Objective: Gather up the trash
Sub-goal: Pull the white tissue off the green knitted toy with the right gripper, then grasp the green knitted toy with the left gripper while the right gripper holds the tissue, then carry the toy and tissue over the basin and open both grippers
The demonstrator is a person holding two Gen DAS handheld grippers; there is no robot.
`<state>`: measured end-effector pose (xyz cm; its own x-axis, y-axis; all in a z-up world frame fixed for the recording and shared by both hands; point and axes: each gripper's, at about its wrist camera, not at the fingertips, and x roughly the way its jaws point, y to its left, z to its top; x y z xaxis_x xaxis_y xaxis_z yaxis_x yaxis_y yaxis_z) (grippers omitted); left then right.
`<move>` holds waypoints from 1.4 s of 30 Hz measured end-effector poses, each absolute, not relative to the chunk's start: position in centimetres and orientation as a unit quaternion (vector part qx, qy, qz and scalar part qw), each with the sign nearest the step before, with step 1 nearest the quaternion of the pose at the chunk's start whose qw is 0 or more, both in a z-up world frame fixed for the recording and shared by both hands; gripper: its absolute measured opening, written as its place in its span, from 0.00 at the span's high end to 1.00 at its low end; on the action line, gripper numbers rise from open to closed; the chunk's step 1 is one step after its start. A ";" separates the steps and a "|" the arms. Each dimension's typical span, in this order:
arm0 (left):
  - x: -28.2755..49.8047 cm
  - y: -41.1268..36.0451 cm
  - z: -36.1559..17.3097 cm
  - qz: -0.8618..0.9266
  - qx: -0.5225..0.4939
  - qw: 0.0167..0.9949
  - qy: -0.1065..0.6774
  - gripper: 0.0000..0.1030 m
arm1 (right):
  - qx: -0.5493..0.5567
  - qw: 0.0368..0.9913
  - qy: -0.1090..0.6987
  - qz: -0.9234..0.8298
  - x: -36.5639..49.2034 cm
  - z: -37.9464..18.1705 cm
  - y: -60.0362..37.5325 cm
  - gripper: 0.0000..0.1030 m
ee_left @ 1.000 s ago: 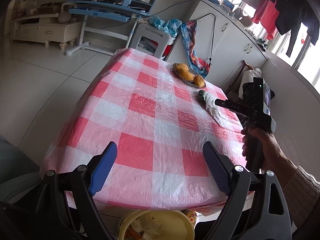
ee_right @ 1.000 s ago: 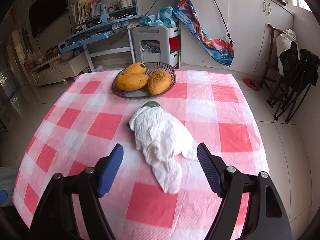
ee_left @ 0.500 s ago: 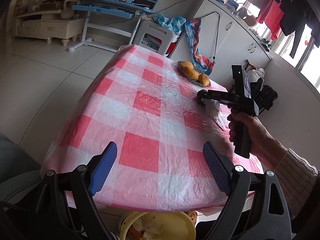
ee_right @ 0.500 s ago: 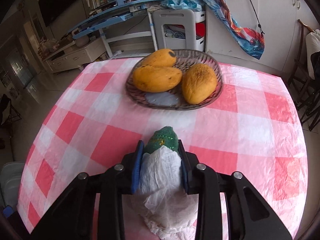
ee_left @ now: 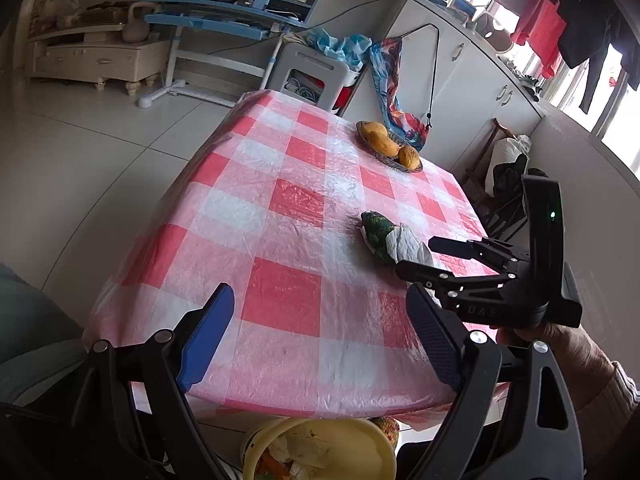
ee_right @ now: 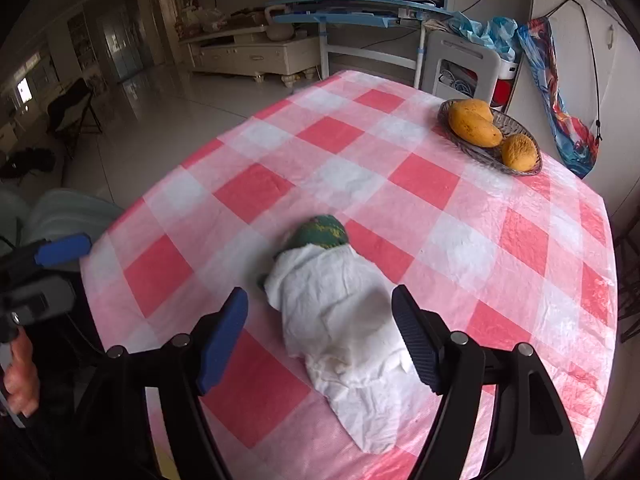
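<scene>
Red-and-white checked plastic tablecloth point(ee_right: 256, 184), crumpled white tissue over green peel point(ee_right: 344, 312) lying between right gripper's point(ee_right: 320, 332) opening jaws, untouched, left gripper point(ee_left: 320, 340) wide apart, empty.

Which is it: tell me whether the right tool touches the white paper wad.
Apart. The right wrist view shows the right tool opening, pads clear of the white paper wad on both sides.

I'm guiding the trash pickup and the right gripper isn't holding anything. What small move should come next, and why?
Probably close the right gripper on the crumpled white tissue. Its jaws are opening with the wad lying between them on the checkered tablecloth, pads not pressing it; the yellow bin waits below the table's near edge.
</scene>
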<state>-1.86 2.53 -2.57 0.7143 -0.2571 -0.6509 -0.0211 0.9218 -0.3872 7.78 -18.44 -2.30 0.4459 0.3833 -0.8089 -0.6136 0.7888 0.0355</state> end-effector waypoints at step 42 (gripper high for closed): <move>8.5 -7.8 -3.8 -0.146 -0.040 0.896 0.417 0.50 | 0.081 0.861 0.429 0.260 10.1 -0.2 -26.9 0.85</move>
<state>8.47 -7.76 -3.75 0.6090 -0.2948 -0.7364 0.2273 0.9543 -0.1940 10.14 -26.92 -0.16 0.4967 0.5170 -0.6971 -0.3776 0.8520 0.3627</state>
